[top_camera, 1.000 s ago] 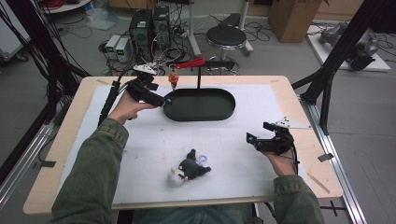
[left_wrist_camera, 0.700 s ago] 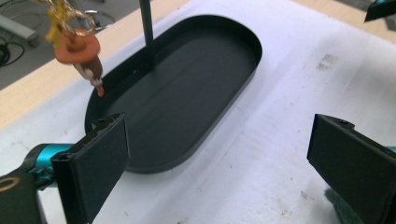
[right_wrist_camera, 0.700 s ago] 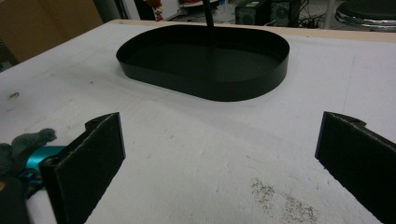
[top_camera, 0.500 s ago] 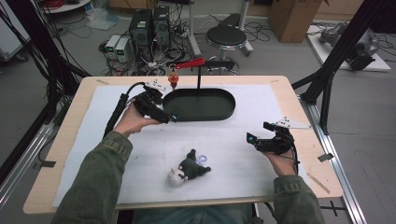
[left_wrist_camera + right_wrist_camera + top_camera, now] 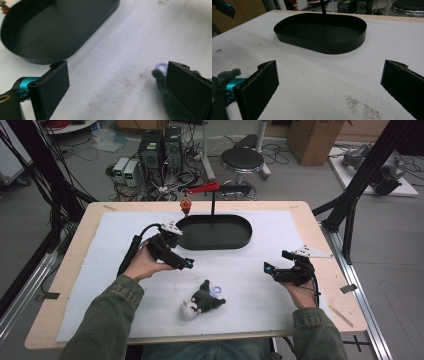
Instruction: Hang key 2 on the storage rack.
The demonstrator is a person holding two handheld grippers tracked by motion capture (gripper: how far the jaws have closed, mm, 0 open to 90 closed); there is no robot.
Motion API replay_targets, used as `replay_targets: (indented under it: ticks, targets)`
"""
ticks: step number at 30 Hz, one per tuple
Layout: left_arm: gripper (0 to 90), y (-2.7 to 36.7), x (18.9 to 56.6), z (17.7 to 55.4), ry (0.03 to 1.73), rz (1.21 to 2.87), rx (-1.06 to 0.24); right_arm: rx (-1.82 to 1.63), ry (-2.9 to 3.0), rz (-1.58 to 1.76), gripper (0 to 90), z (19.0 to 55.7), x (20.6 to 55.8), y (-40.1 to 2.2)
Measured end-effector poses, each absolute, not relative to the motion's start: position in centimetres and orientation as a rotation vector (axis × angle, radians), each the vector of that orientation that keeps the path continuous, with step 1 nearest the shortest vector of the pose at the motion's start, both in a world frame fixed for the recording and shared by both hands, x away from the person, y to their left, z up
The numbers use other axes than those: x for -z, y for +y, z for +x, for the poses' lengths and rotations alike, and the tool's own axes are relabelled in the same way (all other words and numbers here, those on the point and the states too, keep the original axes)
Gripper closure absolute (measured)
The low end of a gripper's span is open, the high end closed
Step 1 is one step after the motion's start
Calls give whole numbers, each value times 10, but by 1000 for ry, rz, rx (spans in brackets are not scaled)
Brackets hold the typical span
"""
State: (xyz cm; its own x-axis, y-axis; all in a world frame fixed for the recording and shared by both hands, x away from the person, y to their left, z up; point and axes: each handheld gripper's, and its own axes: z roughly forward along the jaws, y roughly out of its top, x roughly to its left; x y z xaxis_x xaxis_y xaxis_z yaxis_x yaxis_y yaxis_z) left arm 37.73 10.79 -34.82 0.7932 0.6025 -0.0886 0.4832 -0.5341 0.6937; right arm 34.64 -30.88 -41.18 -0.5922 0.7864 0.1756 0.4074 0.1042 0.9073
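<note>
So the plush toy point(image 5: 202, 300) is lying on its side on the white mat point(image 5: 250, 285), close to the front edge of the tabletop and roughly in the middle of it. It's dark grey-green and fuzzy, with a white bit at one end and a little lavender loop sticking out near the top. In the left gripper view the fuzzy body point(image 5: 160, 77) and the loop peek out just past the right-hand jaw, so it sits right beside that jaw, though I can't tell if they actually touch.

The left gripper point(image 5: 187, 264) is up and to the left of the toy, pointing down toward it, jaws spread wide with only bare mat between them. The right gripper point(image 5: 268, 268) is over toward the right edge, well apart from the toy, also wide open and holding nothing; its own view has a tuft of the toy point(image 5: 227, 75) at the far left.

Behind both sits a black oval tray point(image 5: 240, 242) near the back edge of the tabletop, with a thin black post rising from it. A red bar point(image 5: 202, 188) sticks out from the post's top, and a small orange figure point(image 5: 186, 206) hangs beside the tray's back left rim.
</note>
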Motion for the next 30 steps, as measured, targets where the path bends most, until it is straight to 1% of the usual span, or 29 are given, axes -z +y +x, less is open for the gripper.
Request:
replay_targets:
  ticks: [1,4,7,10,18,21,23,30]
  targets:
    - [62,105,349,374,794,2244,-200,-1486,2038,1172,6,346,412,-309]
    - [65,99,349,364,769,2254,-230,-1487,2035,1169,6,346,411,-309]
    - [67,95,350,355,758,2241,-225,-1485,2035,1165,6,346,411,-309]
    - [67,93,354,348,750,2265,-217,-1485,2035,1167,6,345,411,-309]
    - [67,93,375,331,800,2286,-184,-1485,2037,1168,6,345,411,-309]
    - [67,93,382,324,801,2310,-168,-1486,2034,1166,6,346,411,-308]
    - [67,93,385,318,801,2316,-182,-1479,2035,1159,6,346,411,-308]
    - [67,90,393,301,787,2336,-142,-1467,2043,1150,6,345,411,-307]
